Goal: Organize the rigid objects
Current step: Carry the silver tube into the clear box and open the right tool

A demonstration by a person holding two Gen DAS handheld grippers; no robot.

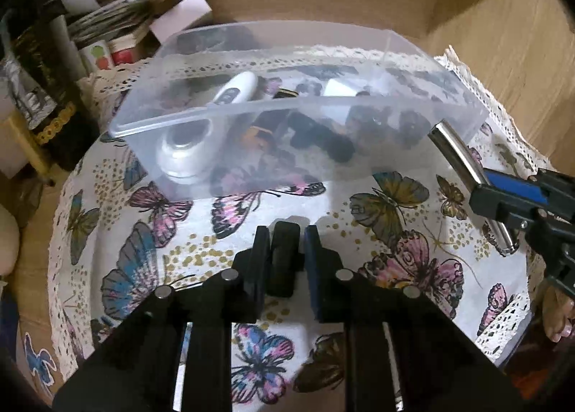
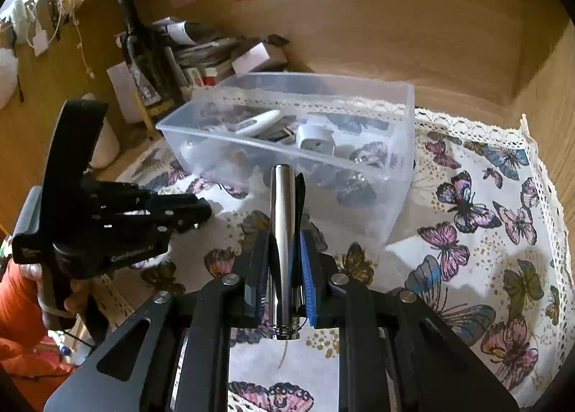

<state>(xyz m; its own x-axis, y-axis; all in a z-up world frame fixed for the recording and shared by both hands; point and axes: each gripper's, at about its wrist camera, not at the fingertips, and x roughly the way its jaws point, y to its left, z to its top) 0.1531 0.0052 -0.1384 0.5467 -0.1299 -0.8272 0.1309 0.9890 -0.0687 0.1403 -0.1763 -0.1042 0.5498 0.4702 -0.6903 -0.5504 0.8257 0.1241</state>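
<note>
In the right wrist view, the left gripper (image 2: 201, 212) at left frame, marked "GenRobot AI", is clamped on a small black object (image 1: 284, 261). At centre, the right gripper (image 2: 284, 268) clamps a metal tube (image 2: 282, 228), before the clear plastic bin (image 2: 402, 146) on the butterfly tablecloth (image 2: 478, 232).
</note>
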